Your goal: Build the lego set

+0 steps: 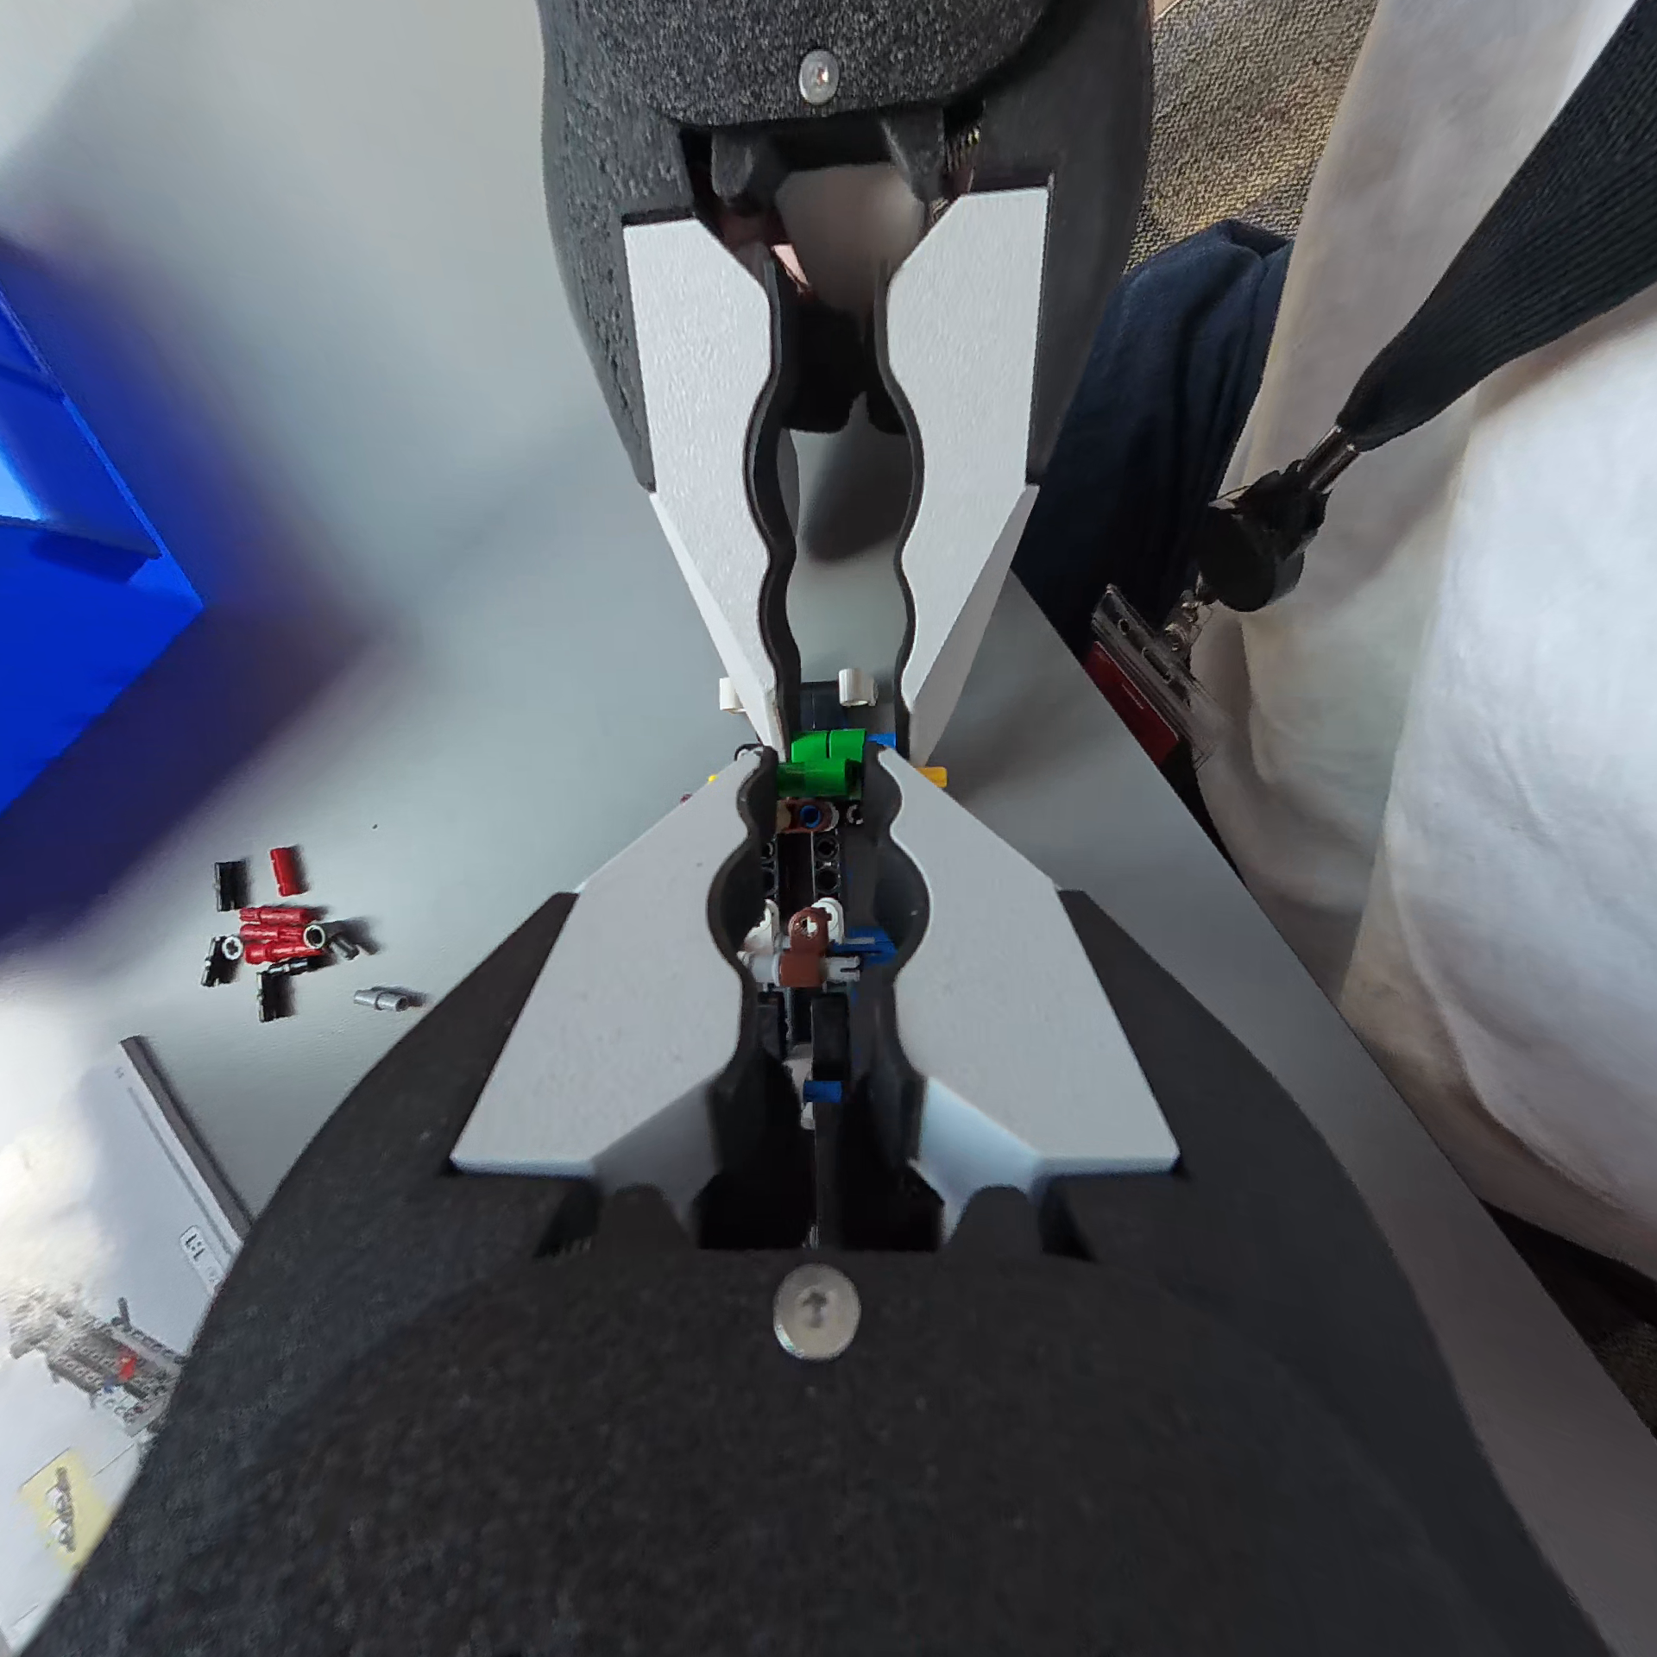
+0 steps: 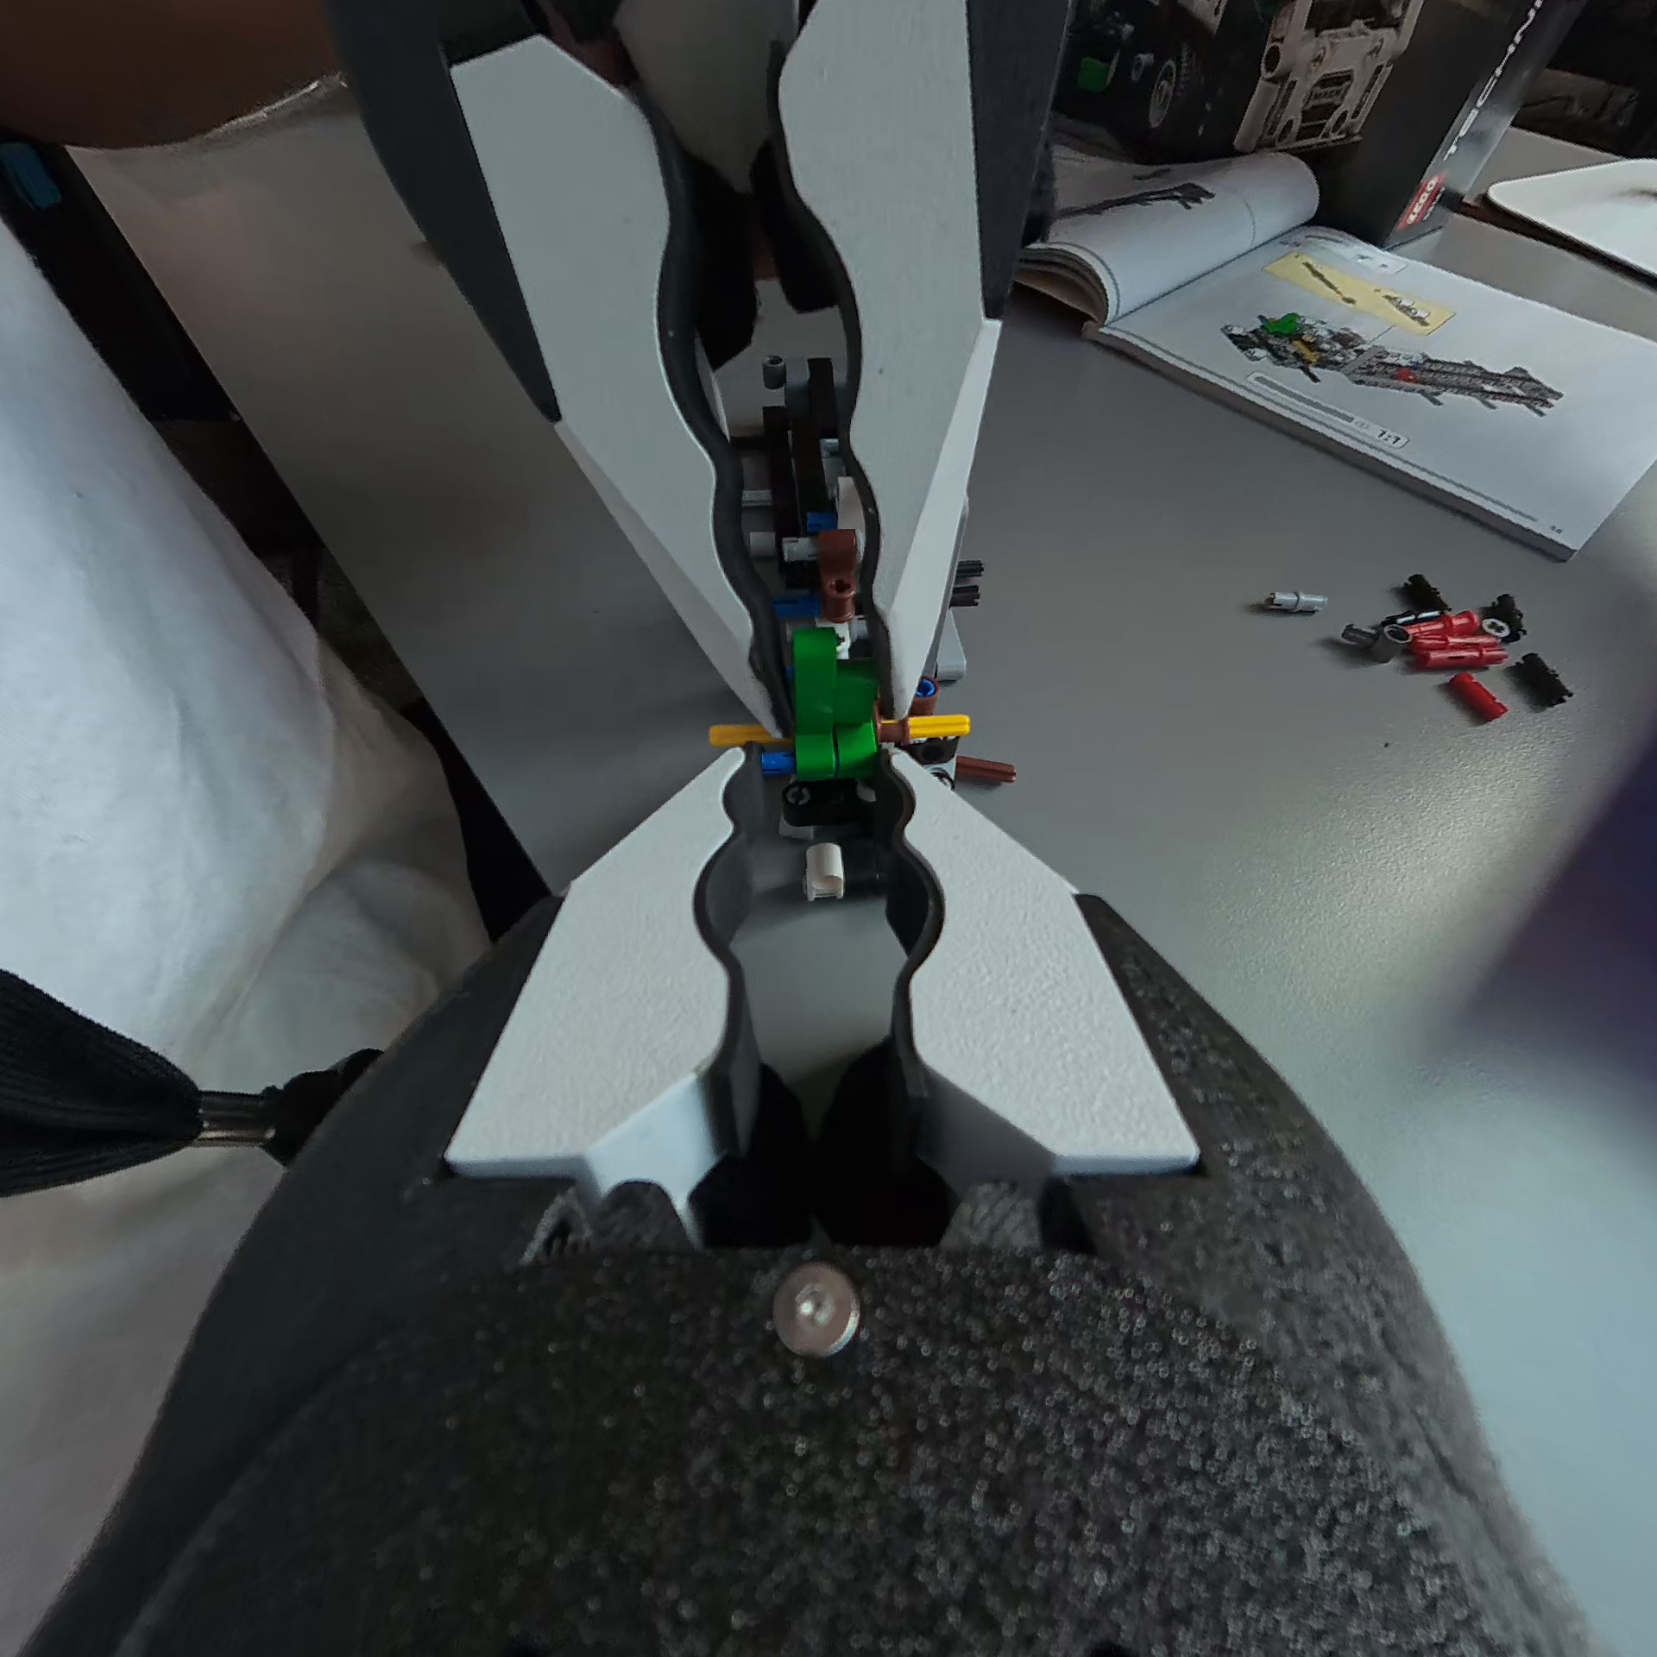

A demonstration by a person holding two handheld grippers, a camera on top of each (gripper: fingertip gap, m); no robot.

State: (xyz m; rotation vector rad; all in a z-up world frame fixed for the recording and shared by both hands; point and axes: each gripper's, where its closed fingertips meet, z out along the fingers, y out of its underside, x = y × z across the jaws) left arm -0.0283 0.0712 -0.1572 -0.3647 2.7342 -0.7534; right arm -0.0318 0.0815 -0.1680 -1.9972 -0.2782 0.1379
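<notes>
A partly built lego assembly [image 1: 811, 861] of black beams with brown, white and blue parts and a green piece [image 1: 820, 762] at one end hangs above the grey table [image 1: 448, 448]. My left gripper [image 1: 820, 771] is shut along its body. My right gripper [image 2: 816, 767] faces it tip to tip and is shut on the assembly's end at the green piece [image 2: 829, 717]. A yellow axle [image 2: 932, 723] runs crosswise through that end. In the right wrist view the left gripper [image 2: 838, 713] comes from above, around the black beams [image 2: 807, 448].
Loose red and black pins [image 1: 269, 932] [image 2: 1453, 641] and a grey pin [image 1: 386, 998] [image 2: 1291, 601] lie on the table. An open instruction booklet [image 2: 1345, 377] [image 1: 90, 1300], a set box [image 2: 1300, 72] and a blue box [image 1: 72, 556] stand around. A person in white [image 1: 1479, 717] sits at the table's edge. The grippers are tip to tip, or close to it. Both grippers' tips are roughly 15 cm from the grey pin [image 1: 386, 998]. Seen from the right wrist view [image 2: 1291, 605] as well.
</notes>
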